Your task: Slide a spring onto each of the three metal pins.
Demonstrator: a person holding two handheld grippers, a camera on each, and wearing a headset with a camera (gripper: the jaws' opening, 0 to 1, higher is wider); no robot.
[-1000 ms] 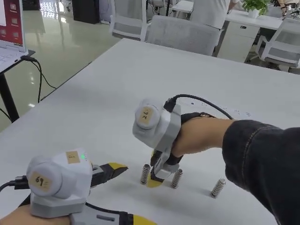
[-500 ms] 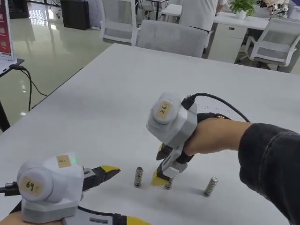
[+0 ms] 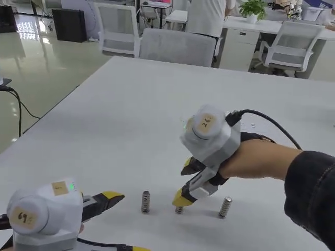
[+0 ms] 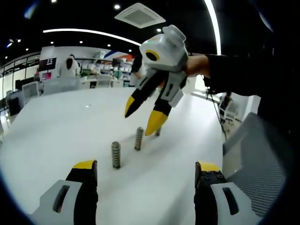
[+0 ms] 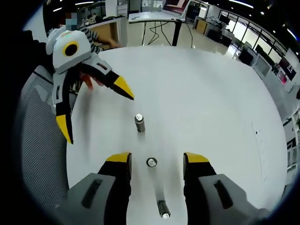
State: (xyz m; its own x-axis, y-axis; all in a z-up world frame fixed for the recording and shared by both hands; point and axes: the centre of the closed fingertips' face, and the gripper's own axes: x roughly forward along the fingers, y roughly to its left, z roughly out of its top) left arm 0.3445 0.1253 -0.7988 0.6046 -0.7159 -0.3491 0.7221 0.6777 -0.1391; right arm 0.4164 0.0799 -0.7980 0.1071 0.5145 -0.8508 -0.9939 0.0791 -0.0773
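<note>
Three little springs stand up in a row on the white worktop (image 3: 157,104). They sit near the person, apart from each other.

The left spring (image 3: 145,202) stands straight. In the right gripper view it has a shiny round top. The middle spring (image 3: 179,209) is partly hidden behind a yellow jaw tip, so it looks short. The right spring (image 3: 225,206) leans a little.

The right hand-held gripper (image 3: 181,184) points down over the middle spring. Its jaws are wide apart and hold nothing. In the right gripper view the middle spring is seen from above, between the two yellow tips, not touching either one. I cannot tell how high the tips are above the worktop.

The left hand-held gripper (image 4: 145,166) is at the near left, just above the worktop. Its jaws are also wide and hold nothing. It points toward the row of springs, and the left spring is the closest one to it.
</note>
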